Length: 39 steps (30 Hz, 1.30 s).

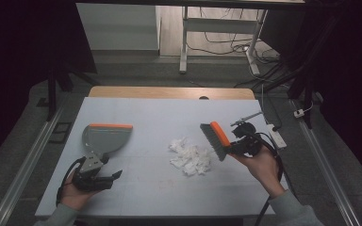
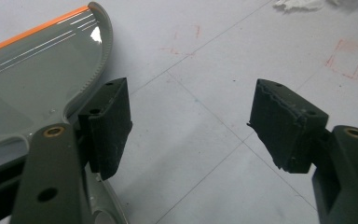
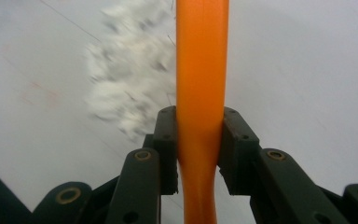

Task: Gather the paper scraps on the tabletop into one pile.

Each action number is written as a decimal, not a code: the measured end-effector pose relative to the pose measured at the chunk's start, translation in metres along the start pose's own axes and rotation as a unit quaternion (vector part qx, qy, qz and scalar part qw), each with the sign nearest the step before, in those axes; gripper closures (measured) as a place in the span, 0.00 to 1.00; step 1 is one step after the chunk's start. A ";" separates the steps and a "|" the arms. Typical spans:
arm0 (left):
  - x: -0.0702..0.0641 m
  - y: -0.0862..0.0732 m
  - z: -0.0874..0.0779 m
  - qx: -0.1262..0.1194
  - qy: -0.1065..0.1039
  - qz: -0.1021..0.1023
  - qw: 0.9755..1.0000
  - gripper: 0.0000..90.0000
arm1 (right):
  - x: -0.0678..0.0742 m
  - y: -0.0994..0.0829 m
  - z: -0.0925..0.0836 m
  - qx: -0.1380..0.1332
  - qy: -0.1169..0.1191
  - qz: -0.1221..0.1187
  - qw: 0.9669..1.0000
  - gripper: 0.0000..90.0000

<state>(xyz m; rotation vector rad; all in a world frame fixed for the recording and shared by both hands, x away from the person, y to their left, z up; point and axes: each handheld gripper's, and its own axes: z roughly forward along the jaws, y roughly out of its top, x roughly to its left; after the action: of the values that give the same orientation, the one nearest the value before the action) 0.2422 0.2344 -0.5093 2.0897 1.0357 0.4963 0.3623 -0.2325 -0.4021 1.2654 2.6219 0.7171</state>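
1. High view: dim, dark at left and right edges; table point(image 1: 160, 113) evenly lit, soft shadows
2. Left gripper view: sharp; small glare on dustpan point(image 2: 32, 79)
3. Right gripper view: paper scraps point(image 3: 130, 79) motion-blurred; brush handle point(image 3: 201, 70) bright, soft-focus

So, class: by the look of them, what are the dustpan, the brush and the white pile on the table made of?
Dustpan: probably hard grey plastic with a glossy finish, since light glints off its pan, and with an orange lip that may be softer.
Brush: its smooth orange back looks like moulded plastic; the dark bristles are likely synthetic.
White pile: crumpled and torn, apparently tissue paper.
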 end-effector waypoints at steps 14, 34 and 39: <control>0.001 0.000 0.001 0.002 0.002 -0.002 1.000 0.33 | 0.009 0.018 0.056 0.069 0.018 -0.013 0.997 0.79; -0.001 0.000 0.002 0.006 0.005 0.000 1.000 0.33 | 0.011 0.096 0.060 -0.003 0.013 -0.141 0.990 0.79; 0.001 -0.002 0.002 0.007 0.006 -0.003 1.000 0.33 | 0.018 0.127 0.095 -0.005 0.027 -0.179 0.984 0.79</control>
<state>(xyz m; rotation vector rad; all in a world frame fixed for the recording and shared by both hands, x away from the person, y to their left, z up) 0.2435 0.2352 -0.5119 2.0977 1.0554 0.5001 0.4715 -0.1173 -0.4236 0.7470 2.7735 0.7056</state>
